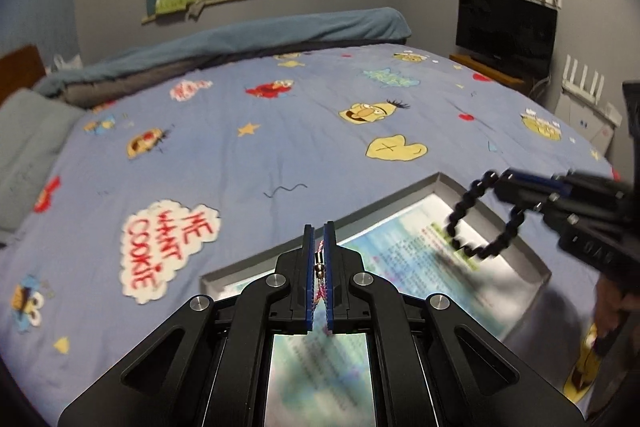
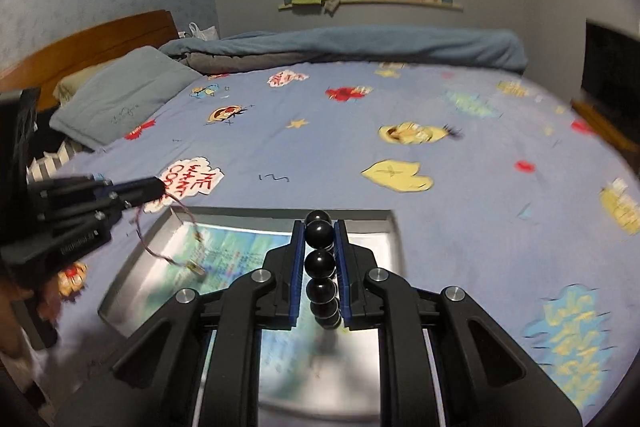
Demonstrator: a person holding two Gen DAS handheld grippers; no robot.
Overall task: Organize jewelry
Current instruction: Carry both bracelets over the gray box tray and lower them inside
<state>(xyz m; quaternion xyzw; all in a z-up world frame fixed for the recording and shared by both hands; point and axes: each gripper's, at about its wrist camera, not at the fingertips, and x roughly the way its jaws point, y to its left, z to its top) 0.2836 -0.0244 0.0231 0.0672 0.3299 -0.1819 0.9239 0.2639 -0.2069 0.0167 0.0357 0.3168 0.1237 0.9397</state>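
My left gripper (image 1: 319, 231) is shut on a thin pink cord bracelet (image 1: 320, 279) with small metal beads, held above the metal tray (image 1: 404, 197). In the right wrist view the left gripper (image 2: 160, 187) shows at the left, with the cord bracelet (image 2: 160, 251) hanging from it in a loop over the tray (image 2: 280, 215). My right gripper (image 2: 318, 227) is shut on a black bead bracelet (image 2: 319, 264). In the left wrist view the right gripper (image 1: 504, 183) holds the bead bracelet (image 1: 464, 211) dangling over the tray's right part.
The tray lies on a bed with a blue cartoon-print sheet (image 1: 280, 131) and holds a printed paper (image 1: 400, 247). A pillow (image 2: 120, 99) and folded blankets (image 2: 340, 47) lie at the far side. A black TV (image 1: 506, 27) stands at the right.
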